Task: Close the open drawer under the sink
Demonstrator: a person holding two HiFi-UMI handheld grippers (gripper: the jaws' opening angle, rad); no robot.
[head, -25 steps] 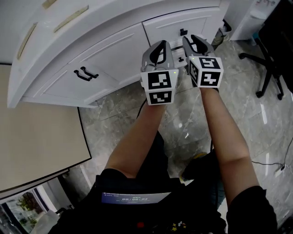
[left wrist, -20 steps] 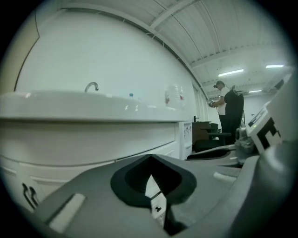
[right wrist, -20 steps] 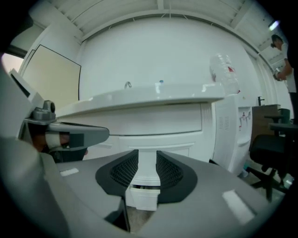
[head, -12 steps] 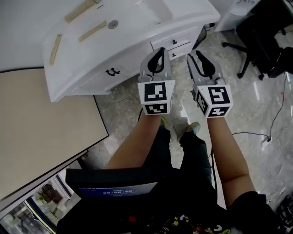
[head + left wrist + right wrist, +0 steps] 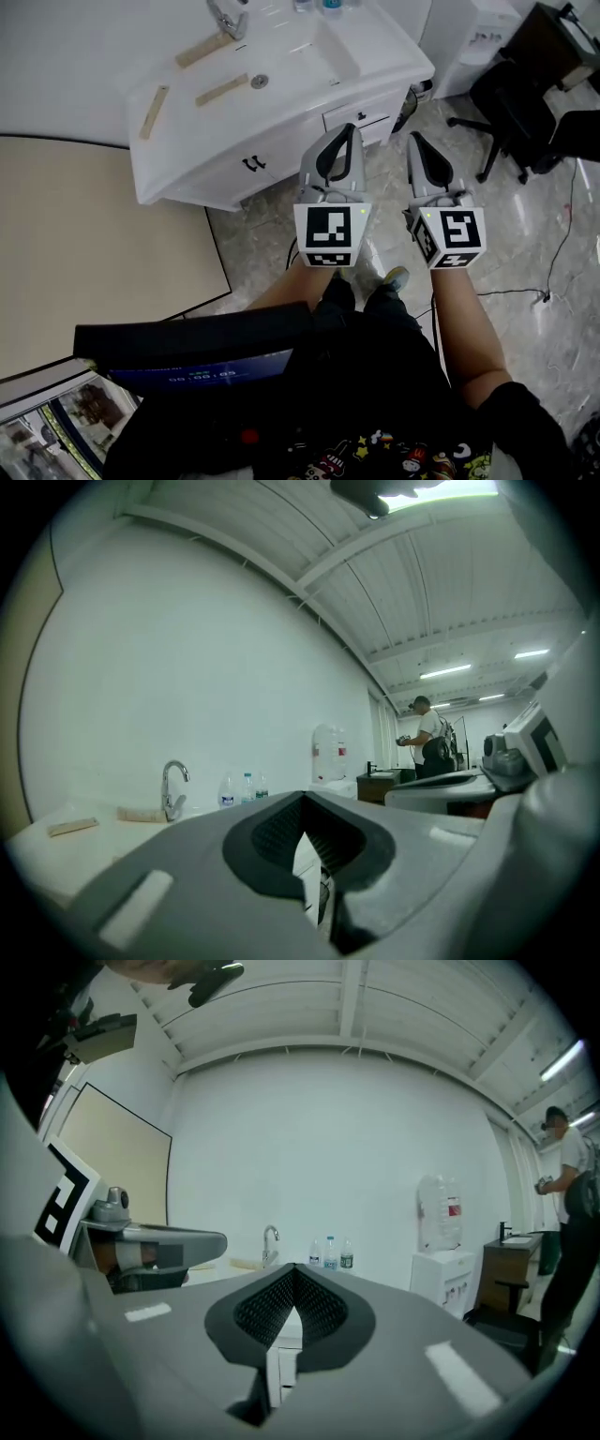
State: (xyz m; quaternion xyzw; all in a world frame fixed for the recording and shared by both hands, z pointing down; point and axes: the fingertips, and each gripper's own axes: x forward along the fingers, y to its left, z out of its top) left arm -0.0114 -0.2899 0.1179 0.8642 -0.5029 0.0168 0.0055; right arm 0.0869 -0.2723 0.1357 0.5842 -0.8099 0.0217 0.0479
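Note:
The white sink cabinet (image 5: 281, 70) stands at the top of the head view. Its small drawer (image 5: 359, 116), with a dark handle, sits at the cabinet's right end under the basin and looks flush with the front. My left gripper (image 5: 339, 133) and right gripper (image 5: 415, 141) are held side by side above the floor, short of the cabinet and touching nothing. Both are shut with nothing between the jaws, as the left gripper view (image 5: 302, 803) and the right gripper view (image 5: 293, 1274) show. A faucet (image 5: 270, 1241) and small bottles (image 5: 330, 1252) stand on the countertop.
Wooden strips (image 5: 222, 89) lie on the countertop. A beige panel (image 5: 94, 244) fills the left. A water dispenser (image 5: 469, 47) and an office chair (image 5: 511, 94) stand at the right, with a cable (image 5: 525, 292) on the marble floor. A person (image 5: 427, 738) stands far off.
The head view has risen and pulled back: the cabinet front that filled the top is now small and farther off, with the countertop in sight. Both grippers stayed shut and moved away from the drawer.

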